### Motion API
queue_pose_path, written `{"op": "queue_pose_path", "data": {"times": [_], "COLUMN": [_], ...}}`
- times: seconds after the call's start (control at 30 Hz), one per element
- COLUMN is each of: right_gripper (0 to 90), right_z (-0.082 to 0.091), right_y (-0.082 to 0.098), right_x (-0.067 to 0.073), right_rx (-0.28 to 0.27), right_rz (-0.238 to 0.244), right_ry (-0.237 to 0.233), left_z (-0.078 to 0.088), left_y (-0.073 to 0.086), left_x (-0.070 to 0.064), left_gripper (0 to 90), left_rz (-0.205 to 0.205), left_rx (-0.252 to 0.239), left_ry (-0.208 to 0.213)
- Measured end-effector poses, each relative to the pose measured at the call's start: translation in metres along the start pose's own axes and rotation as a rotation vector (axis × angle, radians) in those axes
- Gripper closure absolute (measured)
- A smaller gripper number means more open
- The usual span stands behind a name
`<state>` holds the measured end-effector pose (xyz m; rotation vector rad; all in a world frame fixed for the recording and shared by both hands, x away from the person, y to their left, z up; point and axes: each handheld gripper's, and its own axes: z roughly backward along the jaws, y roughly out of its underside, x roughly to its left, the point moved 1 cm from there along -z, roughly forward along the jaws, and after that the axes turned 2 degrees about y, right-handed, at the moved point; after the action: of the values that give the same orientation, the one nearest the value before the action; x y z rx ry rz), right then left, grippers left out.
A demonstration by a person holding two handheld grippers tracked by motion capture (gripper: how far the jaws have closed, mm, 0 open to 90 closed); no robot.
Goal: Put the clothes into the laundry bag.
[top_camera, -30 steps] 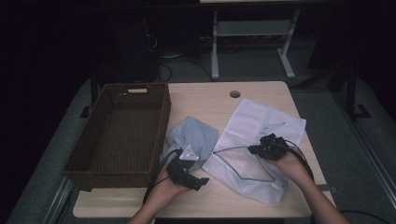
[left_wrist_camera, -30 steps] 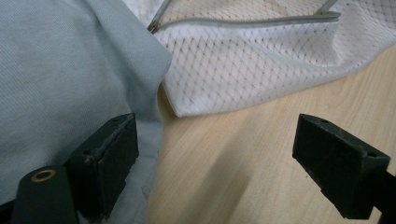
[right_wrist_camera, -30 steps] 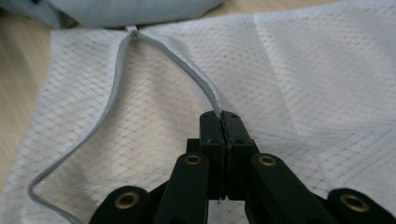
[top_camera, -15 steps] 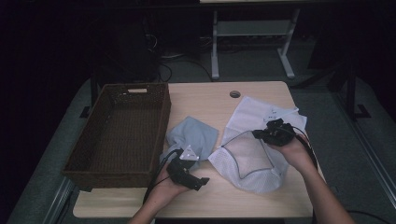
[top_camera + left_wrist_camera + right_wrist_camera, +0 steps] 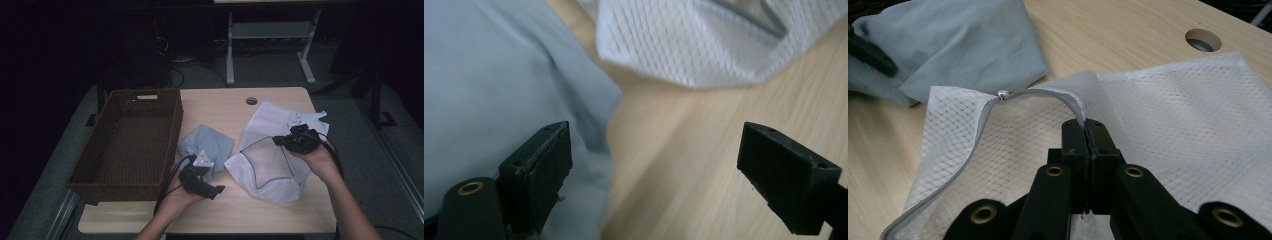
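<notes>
Dim room, wooden table (image 5: 220,107), wicker basket (image 5: 127,140) at left. White mesh laundry bag (image 5: 272,160) right of centre; right gripper (image 5: 1088,131) clamped on zipper rim, lifting mouth open. Left gripper (image 5: 654,165) wide, empty, beside pale blue garment (image 5: 205,145). Best: hold rim high and taut, grab garment at bunched fold, feed through mouth.

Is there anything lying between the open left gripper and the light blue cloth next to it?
Nothing visible. The left gripper has its jaws wide open, one jaw already over the light blue cloth's edge, the other over bare table. The mesh bag lies beyond, apart.
</notes>
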<state>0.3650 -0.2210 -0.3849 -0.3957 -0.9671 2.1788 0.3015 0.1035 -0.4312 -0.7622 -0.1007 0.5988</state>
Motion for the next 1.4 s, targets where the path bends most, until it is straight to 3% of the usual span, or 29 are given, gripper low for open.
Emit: {"op": "queue_pose_path", "data": {"times": [0.13, 0.3, 0.53, 0.8, 1.03, 1.13, 1.3, 1.4], "right_gripper": [87.9, 87.9, 87.9, 87.9, 87.9, 87.9, 87.9, 87.9], "right_z": [-0.002, -0.003, -0.003, -0.005, -0.007, -0.007, -0.008, -0.008], "right_y": [0.000, 0.000, 0.001, 0.002, 0.003, 0.004, 0.004, 0.004], "right_x": [0.001, 0.001, 0.002, 0.002, 0.001, 0.002, 0.002, 0.002], "right_rx": [0.008, 0.014, 0.020, 0.032, 0.040, 0.042, 0.048, 0.049], "right_rz": [0.005, 0.009, 0.013, 0.015, 0.019, 0.018, 0.024, 0.028], "right_ry": [-0.004, -0.009, -0.014, -0.016, -0.014, -0.014, -0.012, -0.010], "left_z": [0.007, 0.008, -0.009, -0.029, -0.045, -0.048, -0.053, -0.051], "left_y": [-0.016, -0.033, -0.040, -0.029, -0.019, -0.017, -0.017, -0.016], "left_x": [0.006, 0.022, 0.045, 0.064, 0.074, 0.075, 0.070, 0.070], "left_gripper": [13.7, 13.6, 12.3, 10.2, 9.6, 9.6, 10.1, 14.2], "left_rz": [0.002, 0.043, 0.103, 0.155, 0.187, 0.179, 0.123, 0.128], "left_rx": [-0.015, -0.042, -0.017, 0.065, 0.123, 0.134, 0.166, 0.158], "left_ry": [-0.036, -0.103, -0.203, -0.236, -0.212, -0.212, -0.259, -0.262]}}
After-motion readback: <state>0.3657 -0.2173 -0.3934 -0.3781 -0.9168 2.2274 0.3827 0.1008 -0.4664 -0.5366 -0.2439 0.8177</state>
